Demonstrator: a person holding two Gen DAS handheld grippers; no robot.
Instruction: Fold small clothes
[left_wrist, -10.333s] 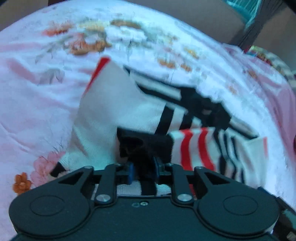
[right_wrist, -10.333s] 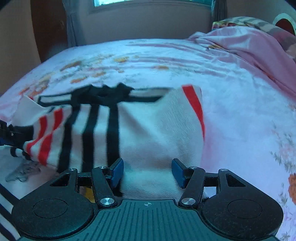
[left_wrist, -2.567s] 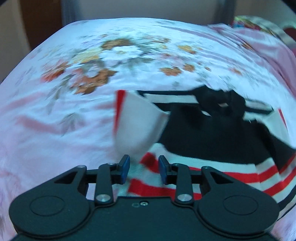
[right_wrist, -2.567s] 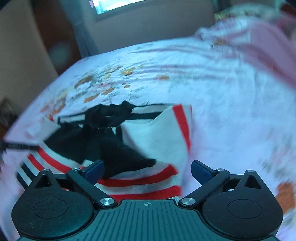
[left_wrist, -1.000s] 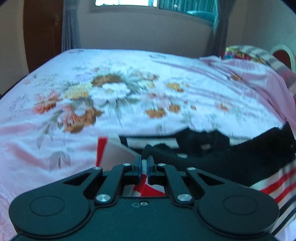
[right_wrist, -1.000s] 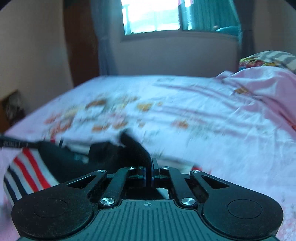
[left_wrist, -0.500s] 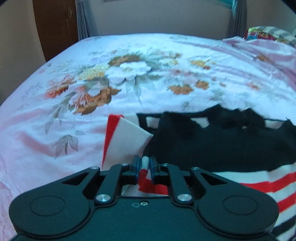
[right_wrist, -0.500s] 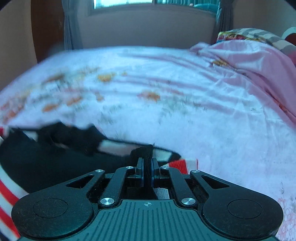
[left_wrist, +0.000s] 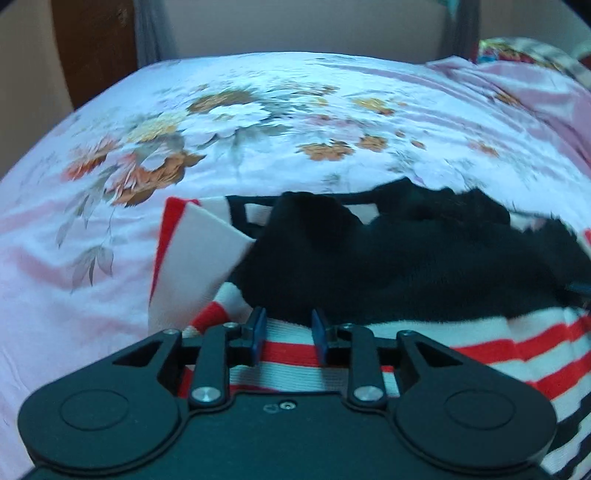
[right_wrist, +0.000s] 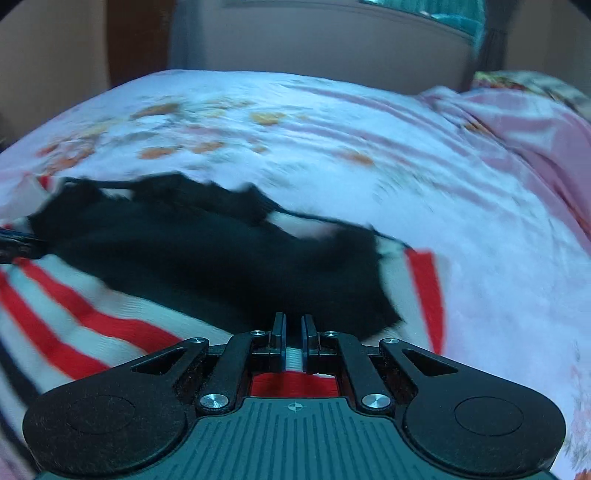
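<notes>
Floral bedsheet (left_wrist: 258, 110) bears striped garment (left_wrist: 480, 350); left claw (left_wrist: 288, 332) just released, right claw (right_wrist: 293, 332) clenching it.

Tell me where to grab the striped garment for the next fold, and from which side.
Probably take the striped garment by its white sleeve, which sticks out flat on the left beyond the black fold. Come in from the bedsheet side with the left gripper; its jaws have just been opening and now grip nothing.

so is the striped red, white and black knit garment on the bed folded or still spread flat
Folded: the striped knit garment has its lower part doubled over itself on the floral bedsheet.
</notes>
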